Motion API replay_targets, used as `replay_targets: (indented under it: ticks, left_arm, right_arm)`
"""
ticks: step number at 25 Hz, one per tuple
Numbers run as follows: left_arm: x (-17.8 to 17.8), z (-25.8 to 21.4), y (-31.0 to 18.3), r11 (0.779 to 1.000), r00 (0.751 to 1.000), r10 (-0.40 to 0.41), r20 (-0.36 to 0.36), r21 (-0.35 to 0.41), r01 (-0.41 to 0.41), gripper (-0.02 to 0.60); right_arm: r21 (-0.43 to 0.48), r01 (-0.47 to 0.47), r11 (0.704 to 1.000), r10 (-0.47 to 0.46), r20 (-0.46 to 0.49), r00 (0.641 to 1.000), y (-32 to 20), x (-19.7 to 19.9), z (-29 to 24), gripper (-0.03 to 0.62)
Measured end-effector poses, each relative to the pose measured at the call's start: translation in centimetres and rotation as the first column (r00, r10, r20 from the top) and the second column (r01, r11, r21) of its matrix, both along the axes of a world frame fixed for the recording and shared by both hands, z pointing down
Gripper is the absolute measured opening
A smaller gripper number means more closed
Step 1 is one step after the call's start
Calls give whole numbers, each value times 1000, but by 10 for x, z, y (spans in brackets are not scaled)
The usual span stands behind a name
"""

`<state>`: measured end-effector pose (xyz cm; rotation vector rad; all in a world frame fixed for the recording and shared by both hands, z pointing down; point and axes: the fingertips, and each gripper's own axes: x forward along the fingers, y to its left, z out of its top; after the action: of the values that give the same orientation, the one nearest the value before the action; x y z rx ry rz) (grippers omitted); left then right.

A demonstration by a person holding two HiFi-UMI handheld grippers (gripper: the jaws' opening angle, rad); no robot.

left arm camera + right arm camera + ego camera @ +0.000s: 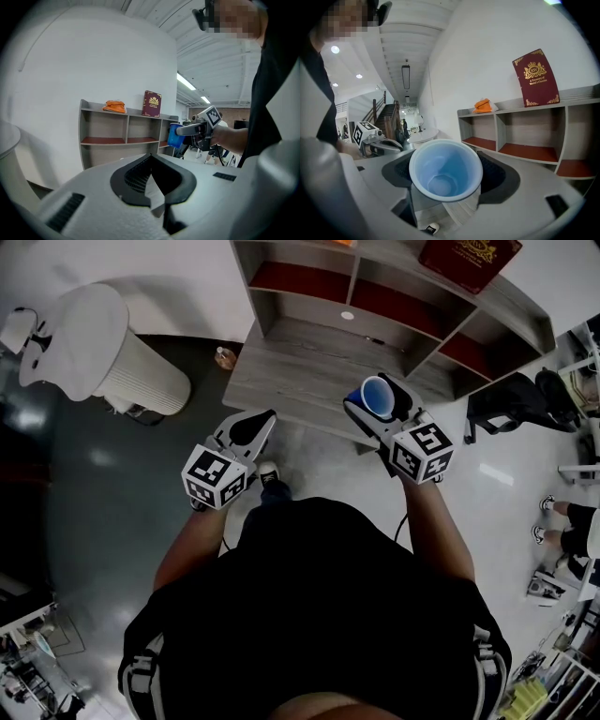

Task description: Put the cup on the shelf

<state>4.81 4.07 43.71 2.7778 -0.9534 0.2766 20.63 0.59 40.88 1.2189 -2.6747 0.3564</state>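
A blue cup (377, 397) with a white rim is clamped in my right gripper (382, 401), its open mouth facing the head camera. In the right gripper view the cup (445, 171) fills the gap between the jaws, and my right gripper (446, 161) is shut on its sides. The grey shelf (309, 352) with red compartment floors stands just ahead, beyond both grippers. My left gripper (259, 424) hangs to the left with its jaws together and nothing in them. From the left gripper view the cup (174, 136) shows in front of the shelf (117, 140), beyond my left gripper (151, 164).
A dark red book (469, 259) and an orange bundle (114, 106) rest on the shelf's top. A white round pedestal table (94, 343) stands at the left. A black chair (516, 399) and a person's legs (567, 521) are at the right.
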Motion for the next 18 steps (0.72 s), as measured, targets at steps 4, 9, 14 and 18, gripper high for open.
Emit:
replay_targets:
  ticks: [4,9,14,18]
  left_arm:
    - [-10,-3,-24,1000,1000,-7,-12,1,7,17]
    - [-23,-6,-50,1000,1000,9,-8,2,-9,17]
    - [-39,-7,-76,1000,1000,16,-20,6,-16,17]
    - [-46,-5,-91,1000,999,26,-28,-3,-26,17]
  right_arm:
    - [-8,-9,1000,10,6,1000,-19,-9,2,382]
    - [-18,-21,1000,21,7,1000,-41,-24,3,382]
    - [-28,-21,999,21,-5,1000,-63,-40,6,382]
    - [-39,-23,999,23,-20,1000,-78,-48,7,382]
